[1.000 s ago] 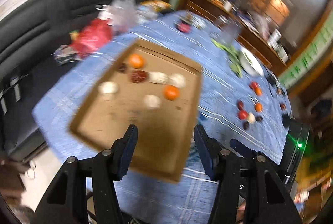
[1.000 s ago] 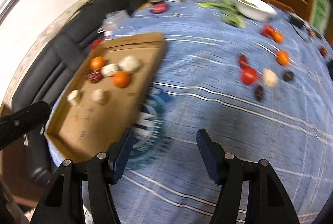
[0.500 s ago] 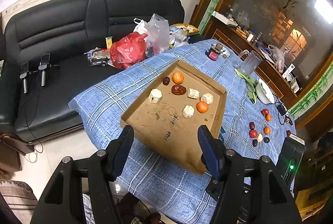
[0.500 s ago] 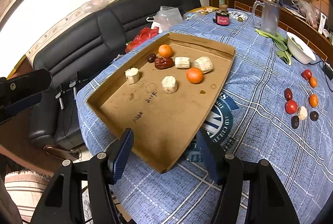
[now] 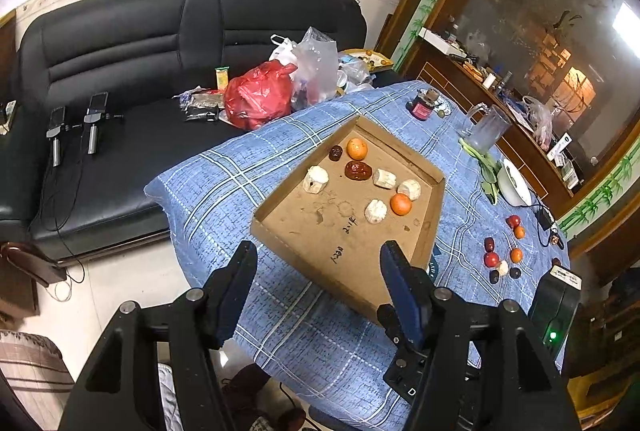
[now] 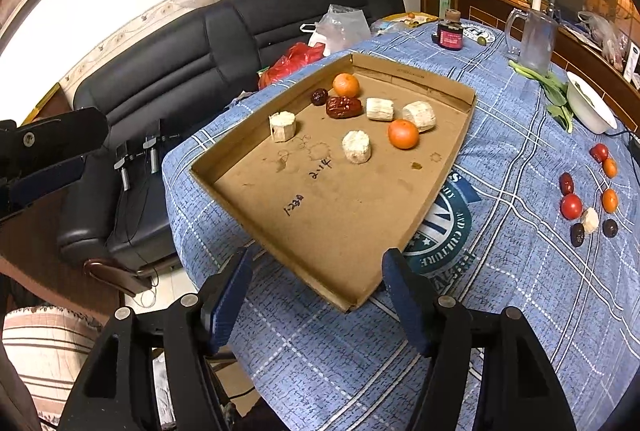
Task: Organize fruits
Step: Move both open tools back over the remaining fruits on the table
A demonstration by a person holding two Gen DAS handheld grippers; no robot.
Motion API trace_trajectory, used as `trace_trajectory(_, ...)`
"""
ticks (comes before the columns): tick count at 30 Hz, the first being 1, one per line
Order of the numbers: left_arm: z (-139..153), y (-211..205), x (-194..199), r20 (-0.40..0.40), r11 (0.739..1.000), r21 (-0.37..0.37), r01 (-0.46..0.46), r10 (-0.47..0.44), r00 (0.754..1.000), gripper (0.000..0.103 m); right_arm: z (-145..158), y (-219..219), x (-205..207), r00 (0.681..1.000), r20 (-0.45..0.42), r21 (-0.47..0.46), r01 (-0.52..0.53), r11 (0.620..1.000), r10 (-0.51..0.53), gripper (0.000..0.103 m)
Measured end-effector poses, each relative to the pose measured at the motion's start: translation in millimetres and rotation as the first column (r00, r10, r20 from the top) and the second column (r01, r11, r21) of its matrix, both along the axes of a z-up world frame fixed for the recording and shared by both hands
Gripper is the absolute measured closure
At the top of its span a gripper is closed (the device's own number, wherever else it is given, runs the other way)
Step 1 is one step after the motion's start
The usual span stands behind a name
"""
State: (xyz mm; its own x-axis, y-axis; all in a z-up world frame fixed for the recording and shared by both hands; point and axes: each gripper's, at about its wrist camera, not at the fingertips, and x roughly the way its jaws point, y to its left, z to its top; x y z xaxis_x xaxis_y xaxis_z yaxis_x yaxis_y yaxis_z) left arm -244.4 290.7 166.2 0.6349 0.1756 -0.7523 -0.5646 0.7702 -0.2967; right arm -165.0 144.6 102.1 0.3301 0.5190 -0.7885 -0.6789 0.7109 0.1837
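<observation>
Hovering over the blue tablecloth (image 6: 520, 311), right gripper (image 6: 316, 295) and left gripper (image 5: 320, 283) just opening wider, nothing between, cardboard tray (image 6: 344, 223) with fruit ahead, loose fruits (image 6: 588, 199) far right.

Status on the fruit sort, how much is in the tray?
Done: eight pieces sit in the tray, among them two oranges, a red date and four pale chunks. In hand: nothing; left gripper and right gripper are both open and empty. Left: about nine pieces loose on the cloth.
</observation>
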Motion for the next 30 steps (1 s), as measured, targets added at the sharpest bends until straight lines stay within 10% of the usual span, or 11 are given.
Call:
trace_trajectory(18, -5, -21, 21, -0.032, 1.0, 0.009, 0.013, -0.013, 0.999, 0.04, -6, -17, 11, 0.999, -0.038, 0.03, -0.003, 1.0, 0.004, 0.031)
trace_trajectory(30, -22, -91, 71, -0.081, 0.982, 0.027, 0.186, -0.183, 0.98, 0.04, -32, -105, 48, 0.965, -0.119, 0.031, 0.239, 0.97, -0.234, 0.031)
